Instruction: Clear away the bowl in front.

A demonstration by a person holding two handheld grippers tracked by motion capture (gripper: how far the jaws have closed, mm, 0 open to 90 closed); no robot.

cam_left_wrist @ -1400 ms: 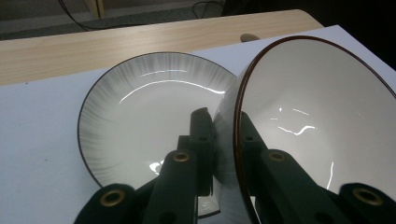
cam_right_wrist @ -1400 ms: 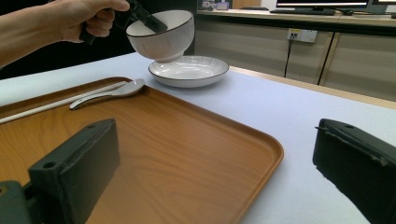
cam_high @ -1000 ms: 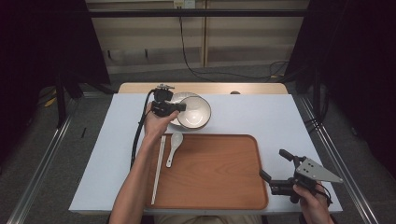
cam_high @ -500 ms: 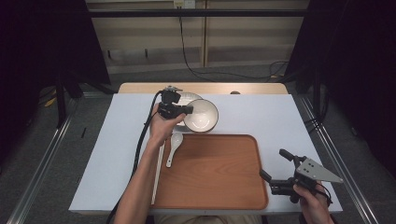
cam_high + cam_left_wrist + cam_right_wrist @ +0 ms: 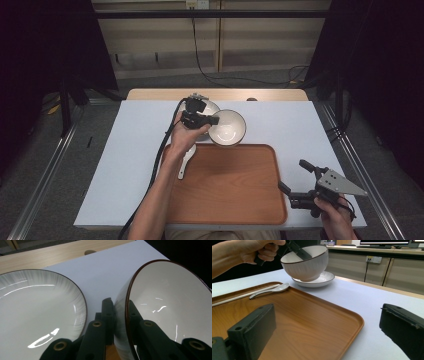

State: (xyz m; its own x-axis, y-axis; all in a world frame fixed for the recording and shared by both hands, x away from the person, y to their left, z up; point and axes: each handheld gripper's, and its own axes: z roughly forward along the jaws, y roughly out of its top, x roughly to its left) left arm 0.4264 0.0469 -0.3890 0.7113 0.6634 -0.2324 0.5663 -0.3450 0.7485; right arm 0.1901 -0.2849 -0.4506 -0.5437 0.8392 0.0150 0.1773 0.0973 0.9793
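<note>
The white bowl (image 5: pixel 227 127) is pinched at its rim by the left gripper (image 5: pixel 212 120), one jaw inside the wall and one outside, as seen up close in the left gripper view (image 5: pixel 122 322). It's held off the table, tilted a bit, right over the far edge of the wooden tray (image 5: pixel 225 210). In the right gripper view the bowl (image 5: pixel 305 261) is seen hanging just above the shallow white plate (image 5: pixel 322 280), apart from it.

The plate (image 5: pixel 37 315) is parked on the white table cover (image 5: pixel 125 165) just beyond the tray's far-left corner. A white spoon (image 5: pixel 184 160) and a pair of chopsticks (image 5: pixel 239 297) are laid along the tray's left edge, partly hidden under the forearm in the high view.

Most of the tray's surface is left bare, so plenty of room is there. The right gripper (image 5: pixel 295 180) is held at the tray's near-right corner, jaws spread wide with nothing between them (image 5: pixel 324 335). Open cover is seen to the right of the tray too.
</note>
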